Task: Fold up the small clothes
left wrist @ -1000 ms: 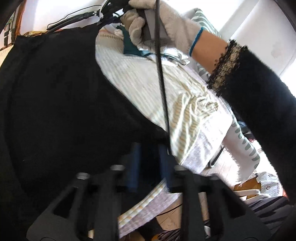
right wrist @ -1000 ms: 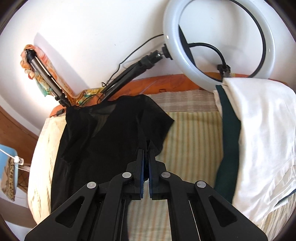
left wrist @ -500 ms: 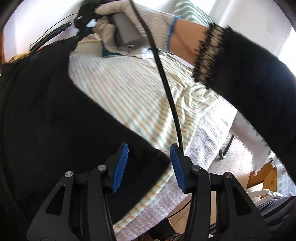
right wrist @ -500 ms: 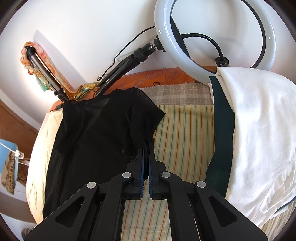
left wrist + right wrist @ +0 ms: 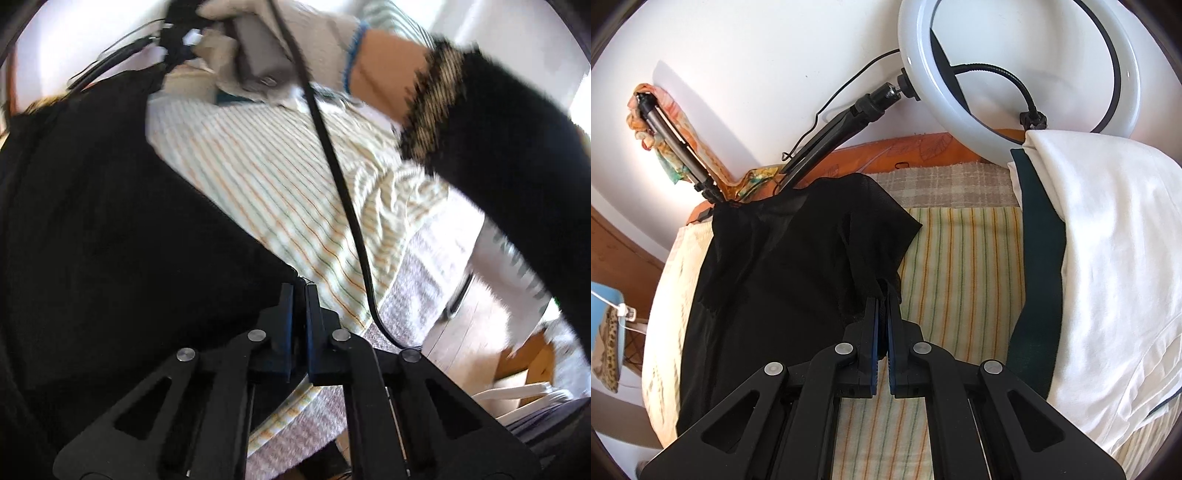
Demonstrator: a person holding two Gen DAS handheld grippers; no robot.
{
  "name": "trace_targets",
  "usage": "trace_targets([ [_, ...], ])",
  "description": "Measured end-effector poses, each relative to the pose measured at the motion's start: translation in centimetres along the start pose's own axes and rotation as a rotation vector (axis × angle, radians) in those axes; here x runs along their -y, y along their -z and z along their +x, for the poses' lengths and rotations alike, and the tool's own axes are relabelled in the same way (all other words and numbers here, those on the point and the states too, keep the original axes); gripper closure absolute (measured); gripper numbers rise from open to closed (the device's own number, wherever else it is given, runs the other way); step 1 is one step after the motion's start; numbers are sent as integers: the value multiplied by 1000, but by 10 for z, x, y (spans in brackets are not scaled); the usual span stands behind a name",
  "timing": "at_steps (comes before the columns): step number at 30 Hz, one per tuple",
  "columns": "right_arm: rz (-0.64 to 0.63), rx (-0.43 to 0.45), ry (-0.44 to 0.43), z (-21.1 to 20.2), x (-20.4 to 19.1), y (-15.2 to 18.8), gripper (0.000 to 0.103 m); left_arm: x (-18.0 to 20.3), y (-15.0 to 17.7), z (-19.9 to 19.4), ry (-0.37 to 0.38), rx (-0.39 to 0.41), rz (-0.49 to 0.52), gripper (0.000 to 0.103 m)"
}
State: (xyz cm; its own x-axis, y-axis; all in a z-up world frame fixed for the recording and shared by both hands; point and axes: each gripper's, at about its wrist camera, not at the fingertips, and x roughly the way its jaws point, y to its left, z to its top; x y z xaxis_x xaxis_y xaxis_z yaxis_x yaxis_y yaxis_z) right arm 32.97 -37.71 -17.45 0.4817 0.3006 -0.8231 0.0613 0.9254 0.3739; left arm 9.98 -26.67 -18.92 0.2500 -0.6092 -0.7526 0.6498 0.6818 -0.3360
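Both grippers pinch the sheer black garment (image 5: 783,266): left gripper (image 5: 299,291) has just clamped its near corner, right gripper (image 5: 882,295) grips the sleeve side. Lift both evenly, keeping the edge taut over the striped bedsheet (image 5: 960,258).

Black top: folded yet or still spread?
Mostly spread. The black top lies flat along the striped sheet, one sleeve out; both grippers are shut on its edge.

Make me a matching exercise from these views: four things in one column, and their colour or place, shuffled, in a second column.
Things:
1. ring light
2. black garment
3. white cloth
4. bed sheet

Descriptions:
A. striped, spread under everything
B. pinched in both claws
C. leaning on the wall behind the bed
D. piled on a dark green cloth

Pairs: 1-C, 2-B, 3-D, 4-A
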Motion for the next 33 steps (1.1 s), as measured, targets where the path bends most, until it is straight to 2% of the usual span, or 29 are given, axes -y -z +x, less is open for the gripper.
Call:
trace_targets([
  [7, -14, 16, 32, -3, -21, -6, 100, -32, 8, -42, 79, 63, -167, 101],
  [15, -111, 33, 63, -6, -85, -20, 100, -56, 23, -78, 99, 135, -246, 101],
  [22, -217, 5, 88, 27, -150, -25, 100, -87, 41, -101, 75, 168, -321, 101],
  [33, -304, -54, 97, 79, -210, -14, 100, -129, 65, -118, 13, 174, -427, 101],
])
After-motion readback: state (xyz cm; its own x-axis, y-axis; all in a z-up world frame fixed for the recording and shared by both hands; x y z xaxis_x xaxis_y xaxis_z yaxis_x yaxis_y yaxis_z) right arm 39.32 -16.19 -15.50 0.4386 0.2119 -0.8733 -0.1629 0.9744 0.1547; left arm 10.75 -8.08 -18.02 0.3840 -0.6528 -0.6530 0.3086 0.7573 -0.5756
